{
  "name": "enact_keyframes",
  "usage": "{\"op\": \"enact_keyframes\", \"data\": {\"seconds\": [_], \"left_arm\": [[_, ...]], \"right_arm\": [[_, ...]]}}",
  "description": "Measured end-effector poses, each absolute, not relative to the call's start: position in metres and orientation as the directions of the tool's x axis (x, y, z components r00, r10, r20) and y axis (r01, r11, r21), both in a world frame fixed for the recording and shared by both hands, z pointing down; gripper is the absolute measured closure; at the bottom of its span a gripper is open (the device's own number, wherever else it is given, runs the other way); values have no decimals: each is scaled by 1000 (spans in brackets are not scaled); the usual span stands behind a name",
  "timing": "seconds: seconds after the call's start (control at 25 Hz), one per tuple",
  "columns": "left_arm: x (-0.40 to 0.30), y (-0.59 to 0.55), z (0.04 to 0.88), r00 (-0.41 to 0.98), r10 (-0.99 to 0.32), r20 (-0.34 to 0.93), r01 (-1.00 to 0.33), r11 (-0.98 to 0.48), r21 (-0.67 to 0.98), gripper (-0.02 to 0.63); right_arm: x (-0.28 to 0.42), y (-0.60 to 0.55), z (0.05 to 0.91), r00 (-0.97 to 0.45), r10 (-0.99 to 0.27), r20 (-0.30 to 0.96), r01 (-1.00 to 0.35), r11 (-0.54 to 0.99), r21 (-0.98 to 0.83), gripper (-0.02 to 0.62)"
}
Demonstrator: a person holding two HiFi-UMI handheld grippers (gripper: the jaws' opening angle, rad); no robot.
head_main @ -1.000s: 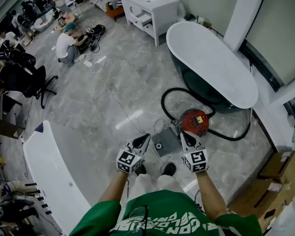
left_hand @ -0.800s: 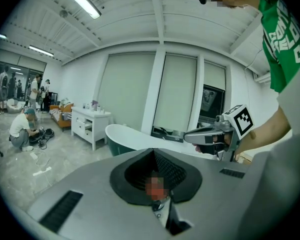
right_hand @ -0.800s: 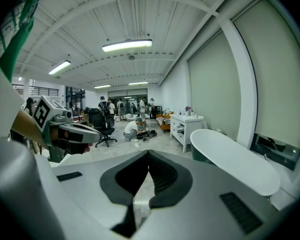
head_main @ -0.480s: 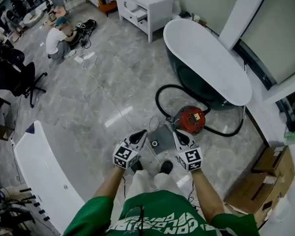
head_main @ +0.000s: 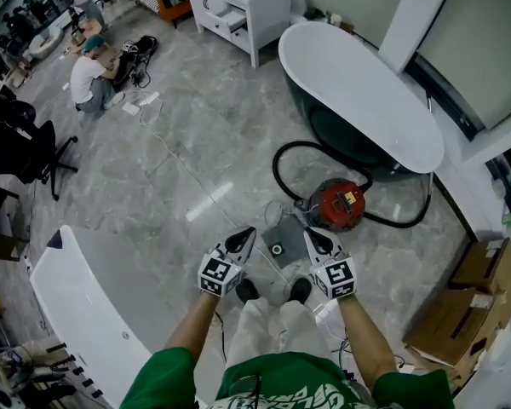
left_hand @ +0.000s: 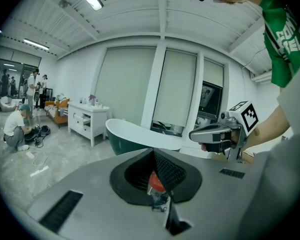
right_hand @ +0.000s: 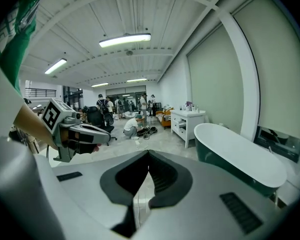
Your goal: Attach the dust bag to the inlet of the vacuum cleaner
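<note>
Floor (head_main: 196, 169) far beneath my tongs carries the flat grey dust bag with a round collar hole (head_main: 286, 232), between left tongs (head_main: 242, 242) and right tongs (head_main: 314, 240), both closed, empty. The round red vacuum cleaner (head_main: 339, 204) lies just beyond, nearer my right.

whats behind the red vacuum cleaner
Behind the round red vacuum cleaner stands a white bathtub with a dark green shell; a black hose loops across the grey marble floor between them. The tub's rim covers the floor beneath it, so nothing there can be seen.
</note>
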State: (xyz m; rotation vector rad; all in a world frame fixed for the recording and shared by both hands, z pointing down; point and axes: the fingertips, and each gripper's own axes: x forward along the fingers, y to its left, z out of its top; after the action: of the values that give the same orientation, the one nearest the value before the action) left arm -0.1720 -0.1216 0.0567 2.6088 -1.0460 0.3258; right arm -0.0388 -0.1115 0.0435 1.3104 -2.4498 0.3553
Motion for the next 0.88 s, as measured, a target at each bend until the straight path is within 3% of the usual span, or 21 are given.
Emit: {"op": "enact_keyframes", "data": {"seconds": [0.52, 0.88], "left_arm": [[-161, -153, 123, 715, -600, 360, -685, -704, 187, 603], [-139, -166, 216, 757, -539, 369, -629, -754, 189, 603]], "right_arm": [[-22, -151, 114, -499, -752, 432, -843, 537, -39, 588], [-12, -161, 200, -496, -742, 451, -836, 549, -15, 588]]}}
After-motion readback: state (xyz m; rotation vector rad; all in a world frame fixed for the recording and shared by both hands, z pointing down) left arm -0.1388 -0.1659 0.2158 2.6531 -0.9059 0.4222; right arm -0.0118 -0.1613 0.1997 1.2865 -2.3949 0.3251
